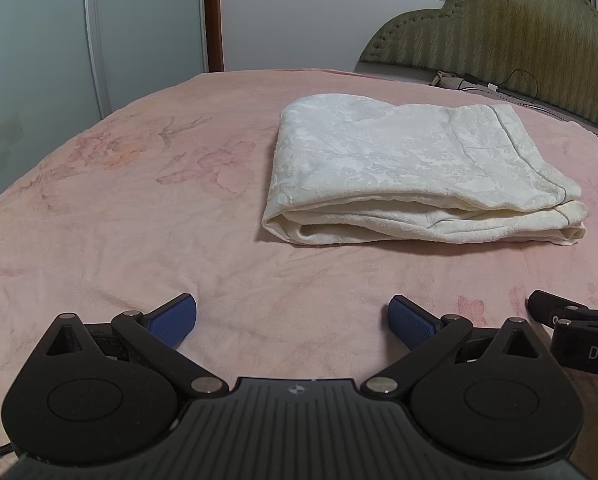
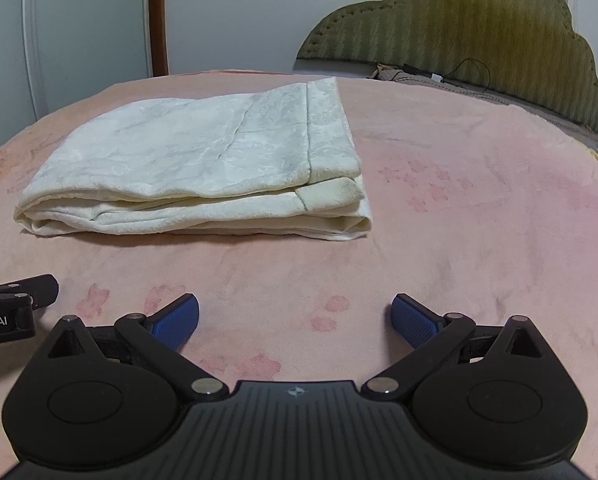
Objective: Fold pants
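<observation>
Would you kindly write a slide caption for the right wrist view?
Open right gripper hovers over the pink bedspread, short of the folded cream pants.

folded cream pants (image 2: 203, 160) lie on pink bedspread (image 2: 459, 220); right gripper (image 2: 295, 320) fingers (image 2: 413, 322) spread, empty

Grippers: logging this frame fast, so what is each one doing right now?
Left gripper: jaws open, holding nothing, short of the folded pants.
Right gripper: jaws open, holding nothing.

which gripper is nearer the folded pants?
Roughly even; cannot call it. Left gripper sits short of the pants, which lie ahead to its right. Right gripper has them ahead-left. Both open, neither touching.
</observation>
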A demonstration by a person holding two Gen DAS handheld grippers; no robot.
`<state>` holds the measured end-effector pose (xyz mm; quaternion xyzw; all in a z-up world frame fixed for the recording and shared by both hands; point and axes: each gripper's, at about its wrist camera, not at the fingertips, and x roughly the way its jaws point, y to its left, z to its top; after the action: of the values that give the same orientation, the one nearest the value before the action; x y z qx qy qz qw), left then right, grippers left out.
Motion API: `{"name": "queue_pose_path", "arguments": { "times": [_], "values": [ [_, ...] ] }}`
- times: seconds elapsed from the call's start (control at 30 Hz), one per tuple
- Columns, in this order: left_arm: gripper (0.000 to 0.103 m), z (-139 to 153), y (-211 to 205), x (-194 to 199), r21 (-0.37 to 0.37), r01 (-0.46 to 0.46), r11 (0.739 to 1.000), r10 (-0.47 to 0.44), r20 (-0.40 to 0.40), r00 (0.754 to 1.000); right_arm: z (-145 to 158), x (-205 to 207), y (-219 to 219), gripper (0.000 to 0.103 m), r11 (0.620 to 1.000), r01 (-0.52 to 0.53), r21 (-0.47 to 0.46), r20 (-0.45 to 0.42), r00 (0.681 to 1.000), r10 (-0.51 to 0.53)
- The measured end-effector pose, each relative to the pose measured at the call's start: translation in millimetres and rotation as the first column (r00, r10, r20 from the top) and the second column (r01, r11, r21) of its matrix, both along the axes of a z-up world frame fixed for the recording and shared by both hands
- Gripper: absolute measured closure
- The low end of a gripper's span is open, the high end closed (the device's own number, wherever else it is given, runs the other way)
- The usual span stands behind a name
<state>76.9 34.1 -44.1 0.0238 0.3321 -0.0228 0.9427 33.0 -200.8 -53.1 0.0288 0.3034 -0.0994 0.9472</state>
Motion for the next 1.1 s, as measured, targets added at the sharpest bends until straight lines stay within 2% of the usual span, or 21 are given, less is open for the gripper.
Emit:
{"name": "queue_pose_path", "arguments": {
  "times": [0.23, 1.1],
  "values": [
    [0.0, 0.4, 0.0, 0.4, -0.002, 0.0, 1.0, 0.0, -0.001, 1.0, -1.1, 1.5, -6.6, 0.0, 0.998, -0.011, 0.054, -0.002, 1.0, 0.011],
    [0.0, 0.1, 0.9, -0.3, -0.011, 0.006, 1.0, -0.006, -0.001, 1.0, -1.2, 1.1, -5.8, 0.0, 0.998, -0.009, 0.056, 0.0, 1.0, 0.01]
  ]
}}
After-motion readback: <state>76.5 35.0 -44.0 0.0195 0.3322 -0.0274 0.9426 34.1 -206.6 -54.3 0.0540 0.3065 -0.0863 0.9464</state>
